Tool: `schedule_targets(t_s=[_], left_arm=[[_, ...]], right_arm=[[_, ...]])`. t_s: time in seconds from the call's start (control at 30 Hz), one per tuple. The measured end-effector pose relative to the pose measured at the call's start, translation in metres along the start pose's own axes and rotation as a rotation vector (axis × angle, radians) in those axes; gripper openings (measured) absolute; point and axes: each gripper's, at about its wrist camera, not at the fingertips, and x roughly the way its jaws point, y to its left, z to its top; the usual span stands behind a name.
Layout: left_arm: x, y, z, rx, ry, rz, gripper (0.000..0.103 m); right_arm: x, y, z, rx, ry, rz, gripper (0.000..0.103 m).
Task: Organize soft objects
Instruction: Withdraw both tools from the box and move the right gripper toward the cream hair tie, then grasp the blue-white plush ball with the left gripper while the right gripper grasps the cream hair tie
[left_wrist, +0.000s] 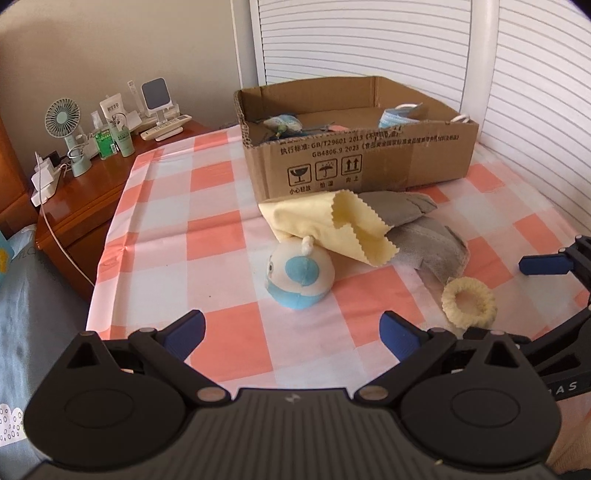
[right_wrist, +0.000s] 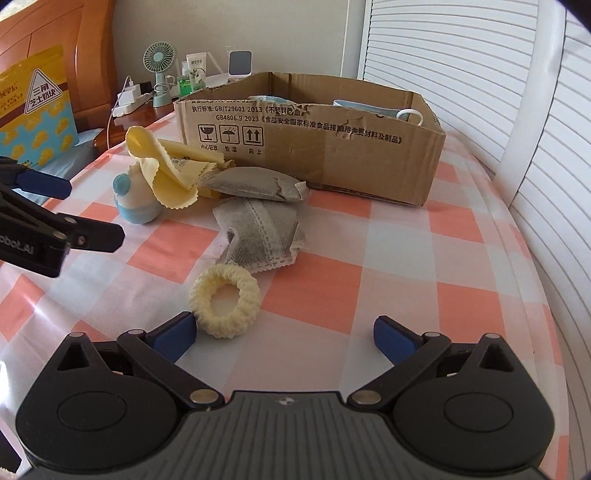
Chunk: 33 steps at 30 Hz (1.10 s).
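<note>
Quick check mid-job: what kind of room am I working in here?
Probably a bedroom: a wooden bedside cabinet holding a small green desk fan and toiletries, a wooden headboard, and a white louvred door behind the checked tabletop.

Cardboard box (right_wrist: 310, 147), centre of frame: printed "GB/T29601 2013", "GB4806.9 2023", three handling pictograms. Yellow packet (right_wrist: 33, 107), upper left: Chinese characters in triangle. Left gripper (right_wrist: 22, 221), left edge: partial "obot.AI".

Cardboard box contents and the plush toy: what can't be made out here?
- Cardboard box floor: near wall hides it in both views; only face masks peek out.
- Plush toy: top covered by yellow cloth.
- Right gripper: cut off by left view's edge.
</note>
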Motion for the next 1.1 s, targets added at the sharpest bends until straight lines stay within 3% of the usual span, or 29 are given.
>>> schedule_targets(t_s=[0.17, 0.27, 0.6, 0.83, 0.9, 1.0, 1.1], left_arm=[[0.022, 0.0, -0.004, -0.018, 0.054, -0.017, 0.102], [0.026, 0.008, -0.008, -0.074, 0.03, -0.059, 0.103], [0.039, 0.006, 0.002, -0.08, -0.028, -0.034, 0.103], [0.03, -0.003, 0.008, -0.006, -0.109, -0.008, 0.07], [0.028, -0.004, 0.009, 0.004, -0.125, -0.007, 0.065], [0.027, -0.004, 0.01, 0.013, -0.132, -0.013, 0.046], [0.024, -0.002, 0.009, 0.005, -0.124, -0.026, 0.045]], right_arm=[[-0.001, 0.0, -0.001, -0.003, -0.007, 0.003, 0.103], [-0.001, 0.0, -0.002, -0.008, -0.011, 0.008, 0.103], [-0.003, -0.001, -0.005, -0.02, -0.032, 0.021, 0.103], [-0.003, -0.001, -0.005, -0.022, -0.039, 0.023, 0.103], [-0.003, -0.001, -0.006, -0.022, -0.041, 0.023, 0.103], [-0.004, -0.002, -0.007, -0.024, -0.049, 0.025, 0.103], [-0.004, -0.002, -0.007, -0.023, -0.054, 0.025, 0.103]])
